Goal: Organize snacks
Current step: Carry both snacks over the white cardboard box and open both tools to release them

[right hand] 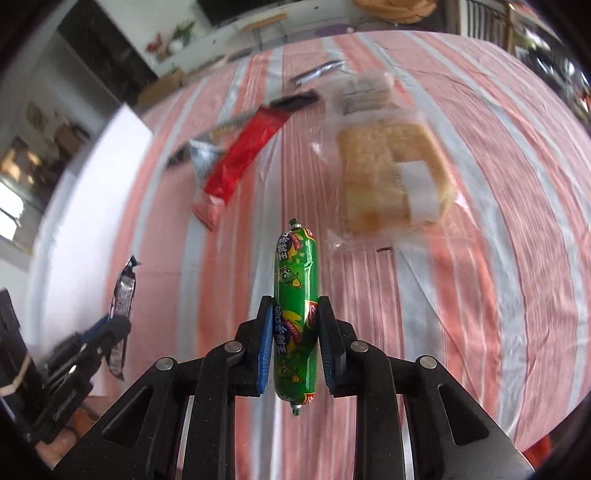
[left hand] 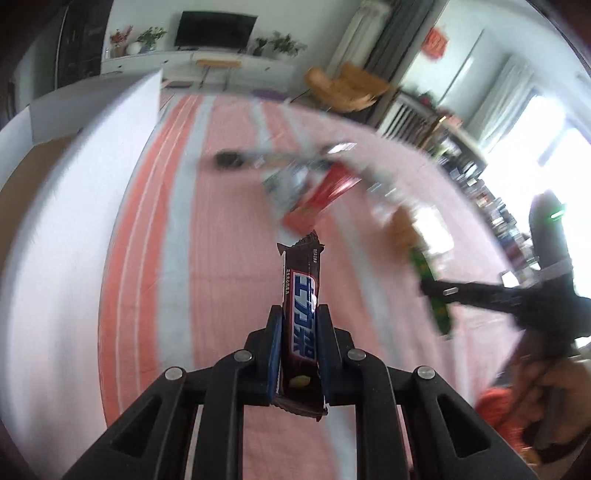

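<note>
Snacks are only partly sorted: left tongs (left hand: 300, 314) are clamping a chocolate bar (left hand: 302, 295), right tongs (right hand: 294, 314) are gripping a green sausage (right hand: 295, 306); ahead, red packet (right hand: 243, 155) and bread (right hand: 395, 177) are lying on the striped cloth (right hand: 517, 258), awaiting sorting.

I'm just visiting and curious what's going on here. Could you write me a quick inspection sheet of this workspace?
Surface: pink and white striped cloth covering the table.
Job's things: brown chocolate bar held in the left gripper; green sausage stick held in the right gripper; red packet and bagged bread lying on the cloth.
Clutter: a few more small wrappers beyond the red packet, too blurred to name.
Grippers: both shut on their snacks, lifted off the cloth.
Cables: nothing seen.
Surroundings: white box wall at the left; television, potted plants and a bright window behind.
</note>
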{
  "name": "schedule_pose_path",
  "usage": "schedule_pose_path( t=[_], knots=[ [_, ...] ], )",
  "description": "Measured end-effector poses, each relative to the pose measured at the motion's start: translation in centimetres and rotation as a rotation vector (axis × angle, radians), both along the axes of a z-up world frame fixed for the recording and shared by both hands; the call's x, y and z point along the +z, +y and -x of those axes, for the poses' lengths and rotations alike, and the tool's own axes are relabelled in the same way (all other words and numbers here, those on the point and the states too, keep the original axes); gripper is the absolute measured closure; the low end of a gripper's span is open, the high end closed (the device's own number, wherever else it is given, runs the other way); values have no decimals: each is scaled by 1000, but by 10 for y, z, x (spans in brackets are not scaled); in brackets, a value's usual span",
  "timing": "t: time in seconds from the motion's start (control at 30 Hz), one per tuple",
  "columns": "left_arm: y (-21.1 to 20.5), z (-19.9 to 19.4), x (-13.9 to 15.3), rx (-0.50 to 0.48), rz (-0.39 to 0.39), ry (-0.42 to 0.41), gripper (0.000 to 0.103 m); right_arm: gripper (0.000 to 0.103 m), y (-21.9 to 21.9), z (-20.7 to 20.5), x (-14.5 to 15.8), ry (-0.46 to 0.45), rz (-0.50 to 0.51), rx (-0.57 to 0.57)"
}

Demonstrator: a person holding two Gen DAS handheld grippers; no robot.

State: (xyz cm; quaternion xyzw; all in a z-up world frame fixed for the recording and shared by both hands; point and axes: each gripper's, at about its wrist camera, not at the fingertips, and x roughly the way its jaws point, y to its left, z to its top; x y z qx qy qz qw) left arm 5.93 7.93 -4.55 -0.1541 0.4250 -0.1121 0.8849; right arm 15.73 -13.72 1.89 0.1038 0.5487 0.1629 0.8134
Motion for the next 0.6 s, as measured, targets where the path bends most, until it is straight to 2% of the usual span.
schedule_pose_path(
  t=[0.1,0.23,0.33,0.43,0.5,0.6],
  knots=[
    [6,9,38,0,65,-82,87,80,18,-2,26,-39,-70,23],
    [38,25,85,56,101,-181,86,80,75,1,78,-113,-189,122],
    [80,40,112,151,70,-244,86,80,125,6,112,-149,-269,213],
    [128,53,124,278,11,-255,86,80,181,19,136,-170,-328,325],
    [157,60,124,366,-33,-243,86,79,224,27,142,-168,-341,404],
    [197,68,112,484,-96,-200,86,78,265,35,131,-139,-355,477]
  ],
)
